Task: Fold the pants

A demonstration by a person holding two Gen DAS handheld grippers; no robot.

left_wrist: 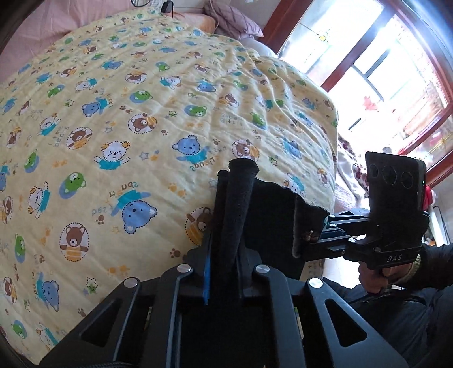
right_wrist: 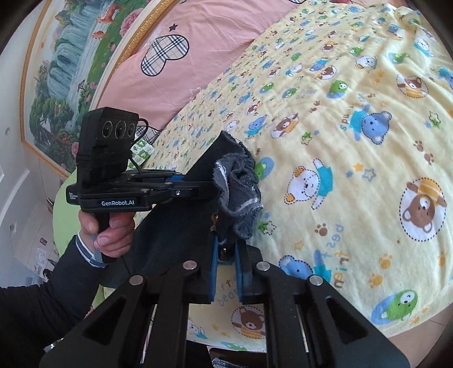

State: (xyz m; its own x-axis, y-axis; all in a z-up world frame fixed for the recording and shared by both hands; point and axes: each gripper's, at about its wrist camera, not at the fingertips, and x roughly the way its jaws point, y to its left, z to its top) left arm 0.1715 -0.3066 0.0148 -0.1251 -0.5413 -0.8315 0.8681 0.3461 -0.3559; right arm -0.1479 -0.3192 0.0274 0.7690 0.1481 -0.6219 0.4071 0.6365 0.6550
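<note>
Pants sit clamped in both of my claws, lifted just above the near edge of the bed. Closest to my left camera, my left gripper has its jaws pinched tight on a dark roll of the fabric, which sticks up past the fingertips and spreads to the right as a loose flap. That flap runs straight across to my right gripper, seen side-on, where the cloth bunches at the fingertips; a hand in a dark sleeve grips its handle.

From my right camera, the right gripper is likewise narrowed onto the pants, with a ruffled grey hem or seam poking out above the blue pads. The dark cloth stretches left from there to the left gripper, held level by the other hand.

Under and beyond the fabric lies a yellow blanket printed with cartoon bears, covering most of the bed. Farther off in the left view I see a purple cushion and a red-framed window. Farther off in the right view, a pink pillow with a plaid heart rests against a framed landscape painting.
</note>
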